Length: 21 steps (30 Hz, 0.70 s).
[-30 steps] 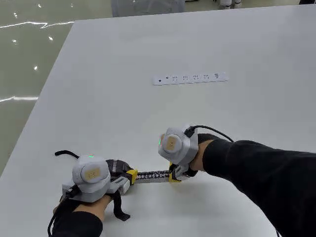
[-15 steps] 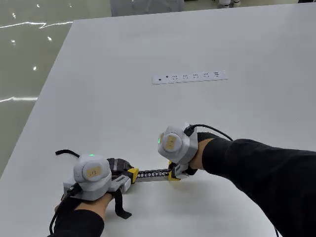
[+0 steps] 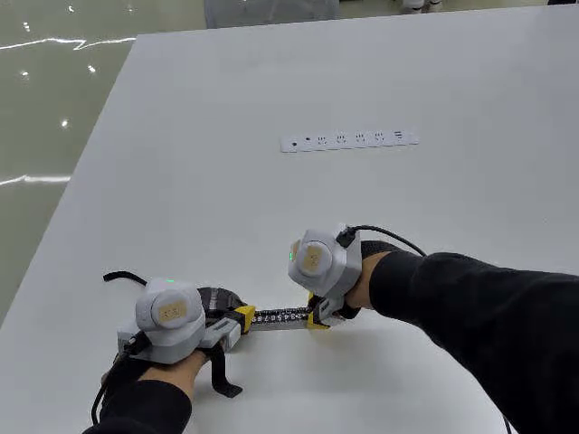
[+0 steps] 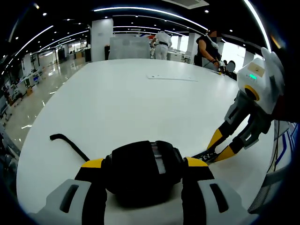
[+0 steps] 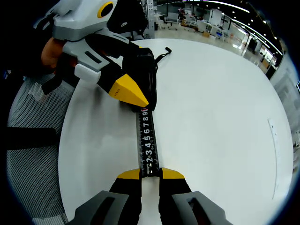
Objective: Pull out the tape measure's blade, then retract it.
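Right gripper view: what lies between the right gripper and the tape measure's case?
The blade spans it, from the case to the right gripper shut on its end, shown in the right gripper view.

The right tongs [image 5: 150, 173] pinch the blade [image 5: 148, 140] end.

Left gripper [image 3: 237, 319] and right gripper [image 3: 317, 318]: rounded pale-grey plastic housings, yellow-tipped jaws, tan square top labels, green indicator lights. Thin black cable [image 3: 384, 233] leaves right housing at 1 o'clock; black long sleeves [image 3: 470, 307] worn.
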Tool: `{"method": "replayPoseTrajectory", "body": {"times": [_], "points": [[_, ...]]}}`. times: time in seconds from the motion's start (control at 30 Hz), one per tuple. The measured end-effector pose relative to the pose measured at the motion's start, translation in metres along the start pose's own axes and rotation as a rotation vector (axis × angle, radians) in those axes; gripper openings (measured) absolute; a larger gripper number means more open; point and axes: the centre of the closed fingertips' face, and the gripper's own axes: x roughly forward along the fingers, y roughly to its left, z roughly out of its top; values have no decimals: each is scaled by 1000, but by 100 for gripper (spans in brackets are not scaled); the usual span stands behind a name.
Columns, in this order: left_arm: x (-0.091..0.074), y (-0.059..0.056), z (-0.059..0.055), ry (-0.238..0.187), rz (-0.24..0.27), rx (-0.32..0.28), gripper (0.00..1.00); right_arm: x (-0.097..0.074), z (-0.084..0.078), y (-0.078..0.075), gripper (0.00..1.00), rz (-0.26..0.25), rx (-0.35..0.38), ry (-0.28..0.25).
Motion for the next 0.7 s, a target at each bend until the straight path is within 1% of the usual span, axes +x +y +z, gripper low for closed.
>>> {"method": "replayPoseTrajectory", "body": {"times": [0.7], "points": [[-1, 0, -1, -2, -12, -2, 59, 3, 5, 1, 9, 7, -11, -8]]}}
